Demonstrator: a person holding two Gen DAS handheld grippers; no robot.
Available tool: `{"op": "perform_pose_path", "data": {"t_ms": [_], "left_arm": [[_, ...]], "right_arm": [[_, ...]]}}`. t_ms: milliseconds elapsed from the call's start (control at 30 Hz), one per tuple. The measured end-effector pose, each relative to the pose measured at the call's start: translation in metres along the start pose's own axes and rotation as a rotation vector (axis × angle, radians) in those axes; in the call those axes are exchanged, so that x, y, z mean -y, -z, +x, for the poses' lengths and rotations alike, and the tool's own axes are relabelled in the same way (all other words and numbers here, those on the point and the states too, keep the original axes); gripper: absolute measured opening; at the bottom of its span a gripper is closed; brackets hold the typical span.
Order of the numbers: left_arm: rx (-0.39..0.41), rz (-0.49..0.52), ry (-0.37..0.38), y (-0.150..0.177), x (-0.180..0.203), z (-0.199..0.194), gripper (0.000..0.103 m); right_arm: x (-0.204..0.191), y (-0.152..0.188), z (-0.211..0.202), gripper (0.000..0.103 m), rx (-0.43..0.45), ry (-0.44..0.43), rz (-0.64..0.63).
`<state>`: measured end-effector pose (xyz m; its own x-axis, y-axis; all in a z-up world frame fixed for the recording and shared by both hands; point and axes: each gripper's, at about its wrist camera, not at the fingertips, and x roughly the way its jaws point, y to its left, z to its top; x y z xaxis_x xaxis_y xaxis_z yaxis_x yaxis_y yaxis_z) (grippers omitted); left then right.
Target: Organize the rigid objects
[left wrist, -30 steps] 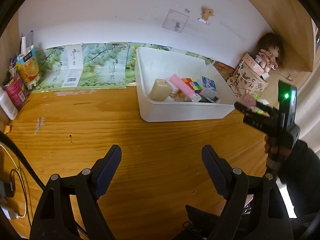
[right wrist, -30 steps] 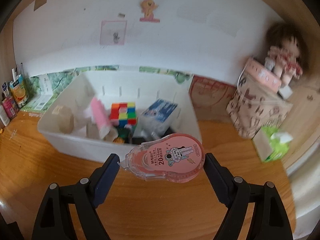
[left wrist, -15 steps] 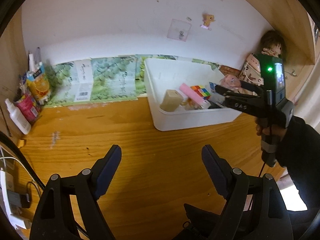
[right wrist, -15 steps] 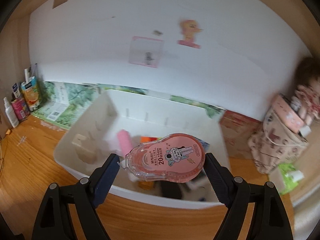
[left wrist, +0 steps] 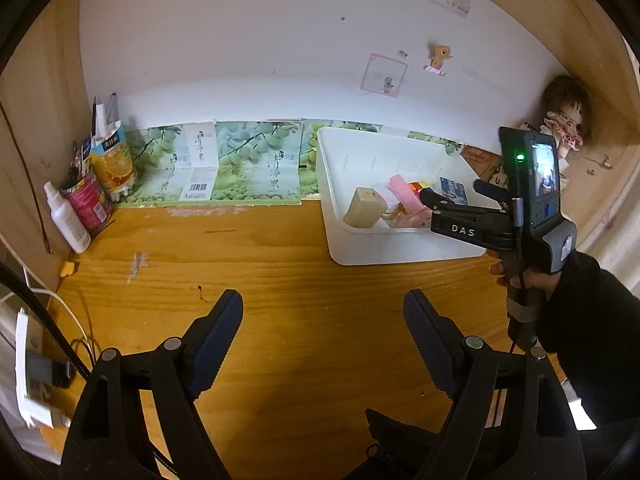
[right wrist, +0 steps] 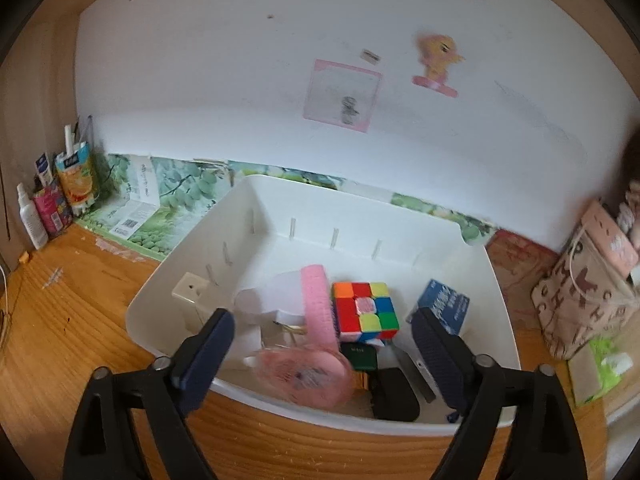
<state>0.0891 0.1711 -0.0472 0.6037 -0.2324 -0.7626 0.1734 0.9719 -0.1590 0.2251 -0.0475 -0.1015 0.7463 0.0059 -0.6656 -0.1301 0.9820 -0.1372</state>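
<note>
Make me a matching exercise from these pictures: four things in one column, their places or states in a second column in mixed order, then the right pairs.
Things
1. multicoloured puzzle cube
2. blurred pink round correction-tape dispenser
3. white plastic spray bottle
4. left gripper

Places or states
A. at the desk's far left edge, beside a red can
B. jaws apart over bare wooden desk, nothing between them
C. inside the white plastic bin, between a pink bar and a blue box
D. below the opening jaws of the right gripper, free of both pads, at the bin's near wall

Pairs: 1-C, 2-D, 3-A, 4-B
</note>
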Motion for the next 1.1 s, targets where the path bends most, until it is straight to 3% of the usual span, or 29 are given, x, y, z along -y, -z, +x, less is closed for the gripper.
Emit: {"op": "perform_pose_path", "data": {"t_ms": [267, 467, 667, 767, 833, 967, 1100], "left_arm": [[-0.044, -0.043, -0.034, 0.010, 0.038, 0.005, 0.085], [-0.085, -0.124, -0.043, 0.017, 0.067, 0.014, 0.085], [-0.187, -0.208, -0.034, 0.030, 0.089, 0.038, 0.085], [-0.187, -0.223, -0.042, 0.032, 0.100, 0.038, 0.085], [-0.177, -0.224, -0.037, 0.032, 0.107, 0.037, 0.085], [-0.161, -0.206, -0.031, 0.031, 0.125, 0.030, 0.085], [-0.105, -0.181, -0.033, 0.033, 0.140, 0.013, 0.090]], "right_arm": [[0.034, 0.026, -0.021, 0.102, -0.036, -0.045, 0.121], [0.069, 0.057, -0.056, 0.102, -0.144, -0.093, 0.173], [0.094, 0.097, -0.083, 0.102, -0.265, -0.160, 0.179], [0.107, 0.114, -0.093, 0.102, -0.340, -0.166, 0.202], [0.117, 0.121, -0.100, 0.102, -0.393, -0.221, 0.247], [0.117, 0.114, -0.120, 0.102, -0.380, -0.224, 0.196], [0.121, 0.102, -0.143, 0.102, -0.335, -0.294, 0.203]]}}
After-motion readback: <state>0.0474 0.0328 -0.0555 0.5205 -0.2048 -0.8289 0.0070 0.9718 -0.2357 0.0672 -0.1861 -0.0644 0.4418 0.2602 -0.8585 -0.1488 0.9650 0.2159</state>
